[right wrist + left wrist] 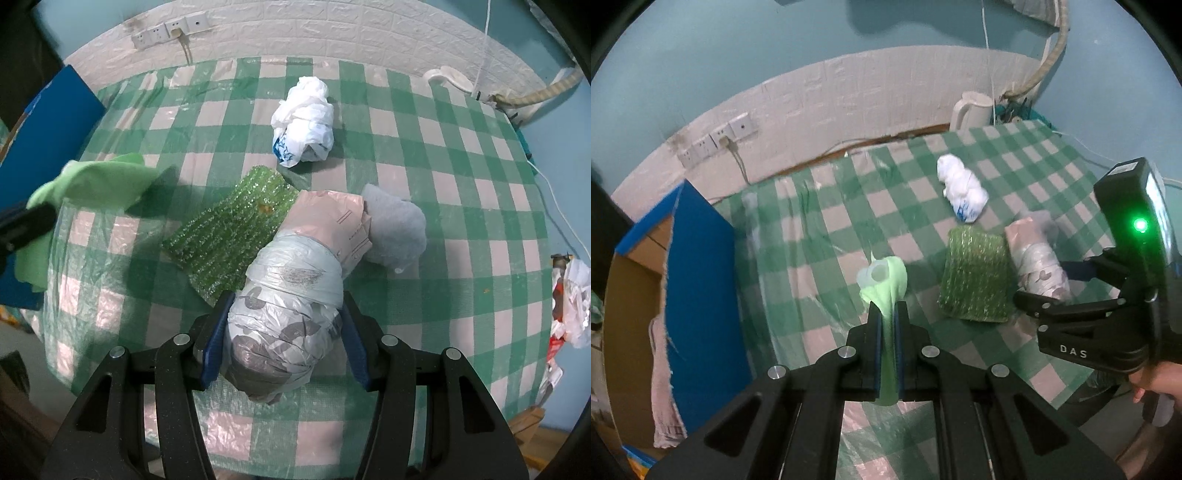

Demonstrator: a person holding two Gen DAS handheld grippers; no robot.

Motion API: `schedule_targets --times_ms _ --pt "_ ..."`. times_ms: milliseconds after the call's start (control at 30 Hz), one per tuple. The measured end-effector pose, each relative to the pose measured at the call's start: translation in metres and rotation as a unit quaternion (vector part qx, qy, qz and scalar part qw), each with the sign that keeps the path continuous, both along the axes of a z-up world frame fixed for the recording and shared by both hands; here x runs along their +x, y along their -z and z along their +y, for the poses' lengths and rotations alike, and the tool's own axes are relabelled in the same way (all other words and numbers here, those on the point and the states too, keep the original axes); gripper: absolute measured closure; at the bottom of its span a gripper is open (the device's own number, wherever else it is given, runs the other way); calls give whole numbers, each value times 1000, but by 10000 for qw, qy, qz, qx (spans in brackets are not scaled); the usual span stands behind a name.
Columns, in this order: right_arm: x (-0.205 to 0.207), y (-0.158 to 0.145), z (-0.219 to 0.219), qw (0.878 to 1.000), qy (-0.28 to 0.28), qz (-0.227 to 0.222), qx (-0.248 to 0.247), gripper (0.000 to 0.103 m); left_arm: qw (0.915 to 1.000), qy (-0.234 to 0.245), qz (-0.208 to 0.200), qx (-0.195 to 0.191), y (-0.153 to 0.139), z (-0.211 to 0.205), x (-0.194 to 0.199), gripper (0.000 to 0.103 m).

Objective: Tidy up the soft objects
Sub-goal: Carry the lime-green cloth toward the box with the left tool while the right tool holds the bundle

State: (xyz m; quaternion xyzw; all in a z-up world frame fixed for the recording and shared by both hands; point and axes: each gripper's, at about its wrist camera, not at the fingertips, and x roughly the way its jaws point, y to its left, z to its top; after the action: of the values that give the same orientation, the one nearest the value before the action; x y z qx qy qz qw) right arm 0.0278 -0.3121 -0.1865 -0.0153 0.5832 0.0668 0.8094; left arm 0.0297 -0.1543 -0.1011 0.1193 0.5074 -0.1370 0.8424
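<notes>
A green-and-white checked cloth under clear plastic film (461, 206) is covering the surface, which is standing against a wall that is white embossed panelling (820, 99) below and teal paint above. A row of wall sockets (170, 31) is sitting on the panelling with one plug in it, and a white kettle (971, 110) is standing at the far edge. A blue-sided cardboard box (698, 258) is standing open just beside the surface on the left.

Five soft things are showing. One light green cloth (886, 280) is hanging pinched between the fingers of the left gripper (889, 314), whose jaws are pressed tight on it above the surface. One bundle wrapped in printed plastic bags (291, 295) is lying near the front edge, and the right gripper (284, 332) is straddling it with its blue fingers (212, 343) partly apart, resting against both flanks. One glittery green scouring pad (229, 236) is lying touching that bundle on its left, one grey soft lump (397, 230) is touching its far end, and one crumpled white plastic bag (304, 122) is lying farther back, apart from the rest.
</notes>
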Motion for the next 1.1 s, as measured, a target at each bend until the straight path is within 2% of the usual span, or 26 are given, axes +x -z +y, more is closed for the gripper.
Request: schedule_targets --times_ms 500,733,1000,1100 --pt "-8 -32 -3 9992 25 -380 132 48 9989 92 -437 -166 -30 -1 -10 97" --pt "-8 -36 2 9989 0 -435 146 48 9955 280 -721 -543 -51 2 -16 97" --pt "-9 -37 1 9990 29 -434 141 48 9962 287 -549 -614 -40 8 -17 97" --pt "-8 -39 -1 9988 54 -458 160 48 9929 431 -562 -954 -47 12 -21 97"
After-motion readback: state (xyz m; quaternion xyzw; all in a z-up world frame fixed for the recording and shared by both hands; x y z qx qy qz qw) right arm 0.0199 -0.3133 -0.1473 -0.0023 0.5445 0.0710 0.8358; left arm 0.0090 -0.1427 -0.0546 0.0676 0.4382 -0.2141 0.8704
